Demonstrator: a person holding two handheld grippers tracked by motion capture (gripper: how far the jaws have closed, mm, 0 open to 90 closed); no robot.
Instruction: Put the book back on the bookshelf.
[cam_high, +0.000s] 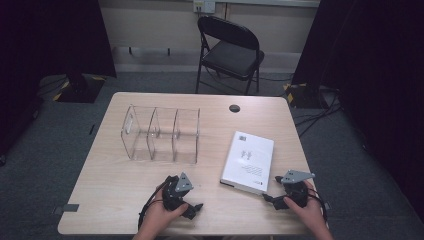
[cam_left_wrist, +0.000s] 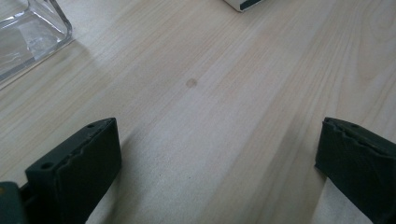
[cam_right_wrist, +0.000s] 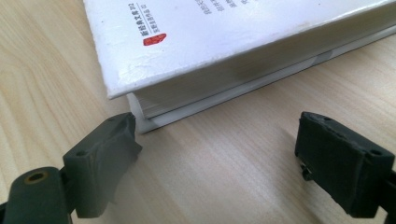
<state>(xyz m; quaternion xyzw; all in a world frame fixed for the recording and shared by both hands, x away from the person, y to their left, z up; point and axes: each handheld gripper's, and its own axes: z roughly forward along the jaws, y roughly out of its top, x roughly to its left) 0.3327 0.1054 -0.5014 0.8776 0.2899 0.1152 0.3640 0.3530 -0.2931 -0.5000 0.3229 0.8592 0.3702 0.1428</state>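
A white book (cam_high: 248, 161) lies flat on the right part of the wooden table (cam_high: 115, 175). To its left stands a clear plastic organiser (cam_high: 160, 134) with three compartments. My left gripper (cam_high: 187, 196) rests near the front edge in a hand, its jaws wide apart over bare wood (cam_left_wrist: 217, 158). The organiser's corner (cam_left_wrist: 28, 37) lies ahead of it to the left. My right gripper (cam_high: 272, 188) sits just off the book's near corner, open (cam_right_wrist: 219, 154). Its left fingertip (cam_right_wrist: 116, 140) is right beside the corner of the book (cam_right_wrist: 224, 32); nothing is gripped.
A black folding chair (cam_high: 231, 50) stands behind the table. A dark cable hole (cam_high: 234, 108) is in the tabletop at the far edge. Dark curtains hang on both sides, with cables on the floor at the right (cam_high: 315, 115).
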